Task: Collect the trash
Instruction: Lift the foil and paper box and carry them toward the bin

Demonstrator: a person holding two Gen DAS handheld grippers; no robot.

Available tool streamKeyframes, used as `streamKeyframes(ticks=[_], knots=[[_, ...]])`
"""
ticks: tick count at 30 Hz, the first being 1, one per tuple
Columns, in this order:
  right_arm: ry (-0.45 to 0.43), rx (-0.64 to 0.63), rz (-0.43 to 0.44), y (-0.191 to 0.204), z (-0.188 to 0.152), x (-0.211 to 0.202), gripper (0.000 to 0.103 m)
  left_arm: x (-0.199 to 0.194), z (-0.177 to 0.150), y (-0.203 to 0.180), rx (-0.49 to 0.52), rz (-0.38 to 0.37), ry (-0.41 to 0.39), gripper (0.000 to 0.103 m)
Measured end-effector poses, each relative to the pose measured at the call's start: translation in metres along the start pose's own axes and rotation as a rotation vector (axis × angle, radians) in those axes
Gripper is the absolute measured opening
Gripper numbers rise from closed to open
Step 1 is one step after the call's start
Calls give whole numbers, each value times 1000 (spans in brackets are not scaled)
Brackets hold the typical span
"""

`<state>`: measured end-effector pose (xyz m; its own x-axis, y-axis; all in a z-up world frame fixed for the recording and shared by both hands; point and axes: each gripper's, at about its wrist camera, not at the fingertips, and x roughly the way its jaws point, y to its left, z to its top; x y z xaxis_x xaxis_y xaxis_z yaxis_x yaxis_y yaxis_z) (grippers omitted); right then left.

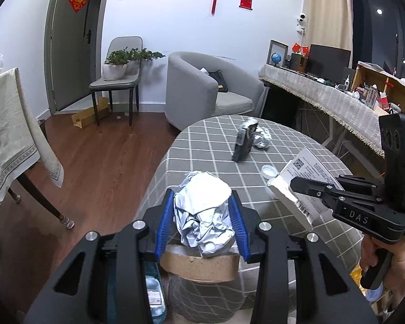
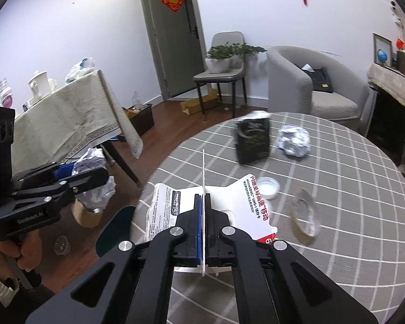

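My left gripper (image 1: 203, 205) is shut on a crumpled white paper ball (image 1: 203, 216) and holds it above a brown cardboard tube bin (image 1: 199, 266) at the near edge of the round table; the same ball (image 2: 93, 186) and bin (image 2: 86, 214) show in the right wrist view. My right gripper (image 2: 203, 199) is shut on a thin white card sheet (image 2: 203, 172), seen edge-on, which also shows in the left wrist view (image 1: 301, 186). Under it lies a torn white package (image 2: 251, 205) with red print.
On the checked grey tablecloth (image 2: 351, 189) stand a black carton (image 2: 252, 140), a second crumpled paper ball (image 2: 294, 140), a small clear lid (image 2: 268, 187) and a tape ring (image 2: 303, 222). A grey armchair (image 1: 208, 86), a chair with plants (image 1: 118, 81) and a cloth-covered table (image 1: 8, 135) surround it.
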<state>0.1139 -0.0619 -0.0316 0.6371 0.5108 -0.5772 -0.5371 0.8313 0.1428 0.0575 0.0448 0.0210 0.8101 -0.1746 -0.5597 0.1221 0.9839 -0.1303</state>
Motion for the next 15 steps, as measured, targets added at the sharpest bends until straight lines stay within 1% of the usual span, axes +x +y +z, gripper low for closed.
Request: streamKeyframes(ticks=[3, 7, 15], knots=[[8, -15, 16, 13, 2, 9, 1, 0, -4, 12, -1, 12, 9, 43], [19, -26, 41, 30, 5, 21, 1, 2, -10, 32, -26, 24, 41, 43], [31, -61, 90, 70, 13, 45, 1, 12, -31, 71, -31, 90, 122, 43]])
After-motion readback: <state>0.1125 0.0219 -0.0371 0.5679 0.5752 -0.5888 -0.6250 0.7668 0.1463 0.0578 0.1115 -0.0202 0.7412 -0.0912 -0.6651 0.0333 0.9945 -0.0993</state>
